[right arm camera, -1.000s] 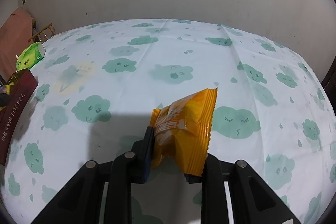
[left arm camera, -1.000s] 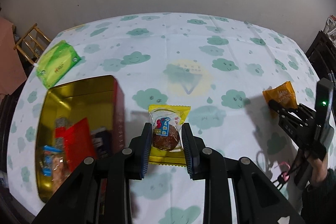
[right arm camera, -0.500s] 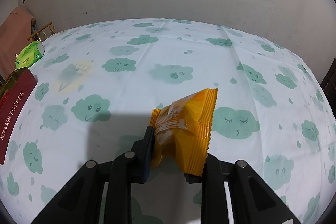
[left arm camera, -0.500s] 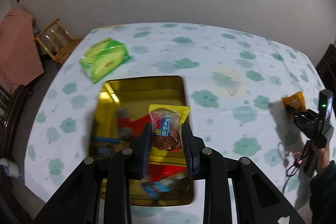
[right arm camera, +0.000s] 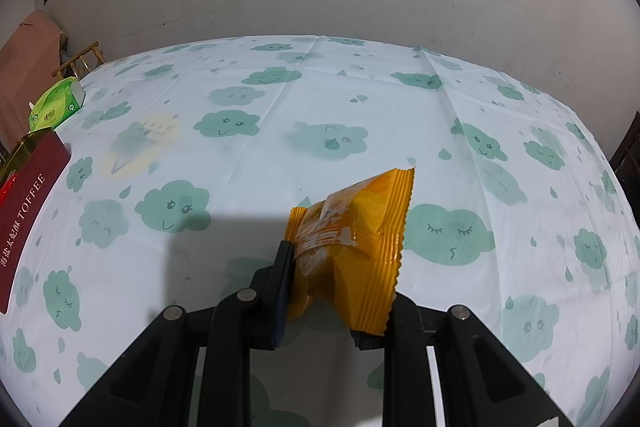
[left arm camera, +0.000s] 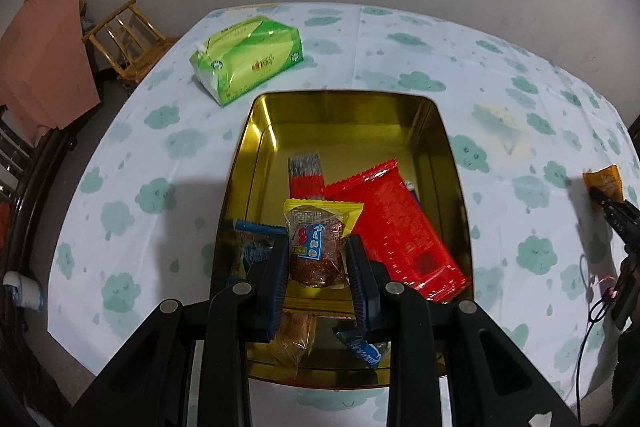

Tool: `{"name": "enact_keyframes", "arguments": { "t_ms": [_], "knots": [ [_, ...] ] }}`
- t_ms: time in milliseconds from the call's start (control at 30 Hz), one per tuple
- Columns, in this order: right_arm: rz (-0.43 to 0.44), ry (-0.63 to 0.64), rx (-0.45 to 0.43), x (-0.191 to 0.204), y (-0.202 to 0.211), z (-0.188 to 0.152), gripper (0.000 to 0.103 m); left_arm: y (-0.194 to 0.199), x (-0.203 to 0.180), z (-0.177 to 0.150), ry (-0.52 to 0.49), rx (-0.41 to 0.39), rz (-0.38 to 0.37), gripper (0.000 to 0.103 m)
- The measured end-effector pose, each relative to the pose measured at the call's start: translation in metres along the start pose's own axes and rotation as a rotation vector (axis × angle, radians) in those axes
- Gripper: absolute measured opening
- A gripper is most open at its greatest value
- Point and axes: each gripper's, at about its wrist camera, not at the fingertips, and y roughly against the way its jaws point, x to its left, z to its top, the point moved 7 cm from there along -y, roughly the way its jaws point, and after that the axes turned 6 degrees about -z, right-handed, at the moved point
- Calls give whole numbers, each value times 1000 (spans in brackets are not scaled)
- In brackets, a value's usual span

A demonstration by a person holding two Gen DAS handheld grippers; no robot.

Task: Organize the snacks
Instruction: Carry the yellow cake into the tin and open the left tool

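Left gripper (left arm camera: 317, 259) swung from tablecloth to over gold tin (left arm camera: 452, 163), centre frame, clenched on cake packet (left arm camera: 318, 239). Right gripper (right arm camera: 334, 291) unmoved, grasping orange packet (right arm camera: 360, 235).

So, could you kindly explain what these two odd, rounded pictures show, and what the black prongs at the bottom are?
The prongs are hand-held grippers, one in each of a person's hands, each with a wide-angle camera looking along its fingers. In the left-hand view, the left gripper pinches a yellow-wrapped cake above a gold tin that holds other snacks, such as a red packet. A green tissue pack lies on the cloud-print tablecloth. In the right-hand view, the right gripper holds an orange snack packet over the tablecloth.
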Motion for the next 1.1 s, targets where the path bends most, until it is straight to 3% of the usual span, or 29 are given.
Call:
{"name": "enact_keyframes", "arguments": {
  "t_ms": [1100],
  "knots": [
    [-2,2,0,0,0,0,23,-26,-6,-8,-36,29,39,29]
  ]
}}
